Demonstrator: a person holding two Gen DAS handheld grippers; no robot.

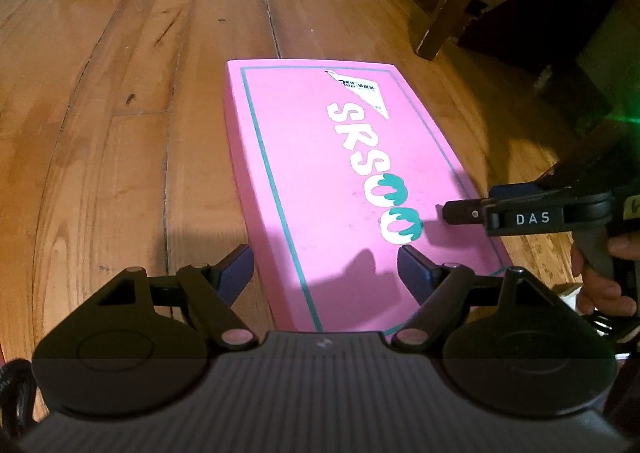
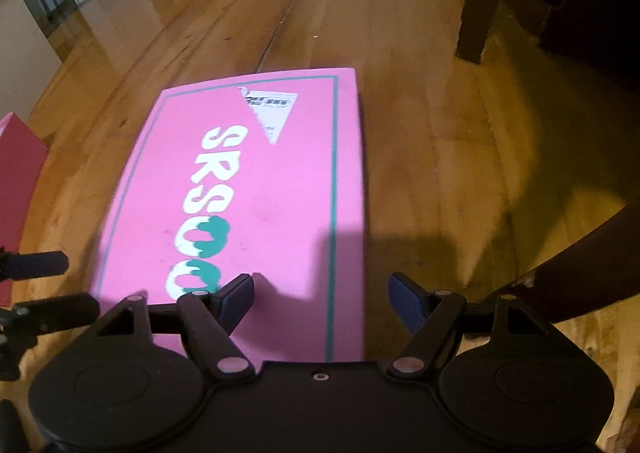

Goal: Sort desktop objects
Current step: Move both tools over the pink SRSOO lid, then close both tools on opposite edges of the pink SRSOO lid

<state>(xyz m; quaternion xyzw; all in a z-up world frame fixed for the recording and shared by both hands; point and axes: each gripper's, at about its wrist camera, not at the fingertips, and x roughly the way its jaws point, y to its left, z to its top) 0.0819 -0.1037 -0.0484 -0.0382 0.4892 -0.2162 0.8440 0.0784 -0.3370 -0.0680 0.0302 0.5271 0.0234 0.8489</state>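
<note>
Pink box not yet picked up

Both the left gripper and right gripper are held apart over its near end; nothing is grasped.

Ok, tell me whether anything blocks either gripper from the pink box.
Nothing visible does. The pink box lies bare on the wooden floor, directly under the open left gripper and open right gripper; only their shadows cross its lid.
</note>
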